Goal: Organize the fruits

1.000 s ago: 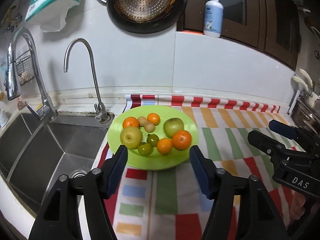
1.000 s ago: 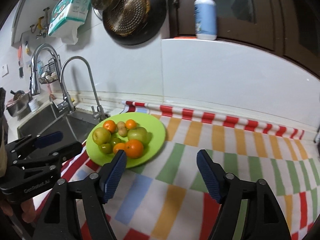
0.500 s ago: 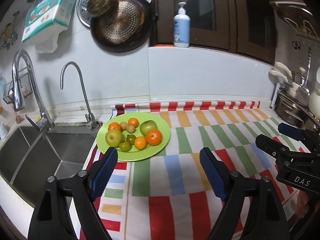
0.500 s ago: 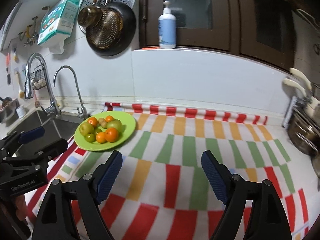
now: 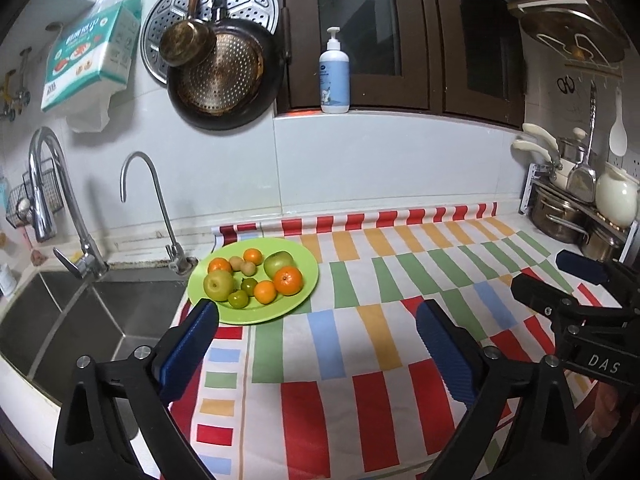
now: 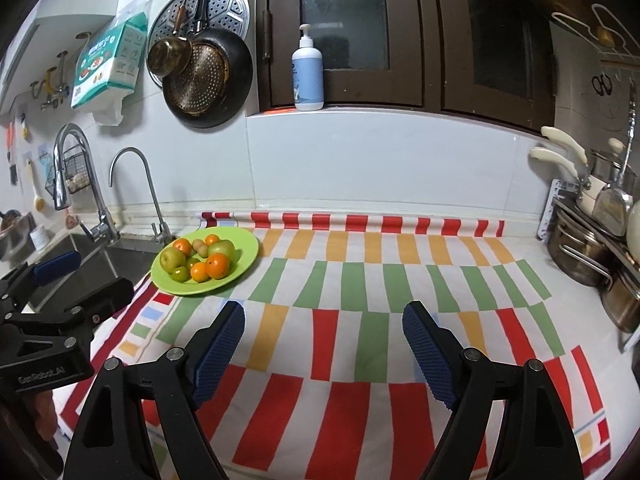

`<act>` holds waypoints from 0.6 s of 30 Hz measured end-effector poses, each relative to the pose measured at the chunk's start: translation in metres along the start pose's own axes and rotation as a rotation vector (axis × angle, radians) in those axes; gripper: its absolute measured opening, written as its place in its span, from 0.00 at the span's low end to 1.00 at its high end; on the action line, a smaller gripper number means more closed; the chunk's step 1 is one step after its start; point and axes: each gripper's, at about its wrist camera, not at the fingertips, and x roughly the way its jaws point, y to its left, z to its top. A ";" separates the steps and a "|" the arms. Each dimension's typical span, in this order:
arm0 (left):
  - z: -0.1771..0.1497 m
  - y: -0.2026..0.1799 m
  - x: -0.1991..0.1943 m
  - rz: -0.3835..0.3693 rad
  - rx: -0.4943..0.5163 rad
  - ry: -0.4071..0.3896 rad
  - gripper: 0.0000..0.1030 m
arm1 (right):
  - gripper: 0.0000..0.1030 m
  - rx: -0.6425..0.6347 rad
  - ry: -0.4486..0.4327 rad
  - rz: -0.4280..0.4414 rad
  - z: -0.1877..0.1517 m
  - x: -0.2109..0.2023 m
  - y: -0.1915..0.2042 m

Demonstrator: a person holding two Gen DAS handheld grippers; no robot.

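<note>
A green plate [image 5: 298, 300] sits on the striped cloth next to the sink; it also shows in the right wrist view [image 6: 244, 258]. It holds several fruits: oranges [image 5: 288, 280], two green apples [image 5: 219, 285], small green fruits [image 5: 238, 298] and small brown ones [image 5: 247, 268]. My left gripper [image 5: 318, 326] is open and empty, above the cloth, short of the plate's near right rim. My right gripper [image 6: 324, 326] is open and empty over the middle of the cloth, well right of the plate.
A steel sink [image 5: 80, 320] with two taps [image 5: 138, 184] lies left of the plate. Pots on a rack [image 6: 592, 248] stand at the right. Pans [image 5: 224, 76] hang on the wall; a lotion bottle [image 5: 334, 76] stands on the ledge.
Both grippers have pulled back and up from the plate, which now looks smaller and farther. Both stay open and empty. The fruits have not moved.
</note>
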 end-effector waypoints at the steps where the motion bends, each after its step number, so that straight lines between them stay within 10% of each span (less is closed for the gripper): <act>1: 0.000 0.000 -0.002 0.002 0.002 -0.003 0.99 | 0.79 0.001 0.000 0.000 0.000 -0.001 0.000; 18: -0.007 -0.001 -0.020 0.013 -0.015 -0.006 1.00 | 0.79 -0.014 -0.009 0.007 -0.005 -0.018 0.001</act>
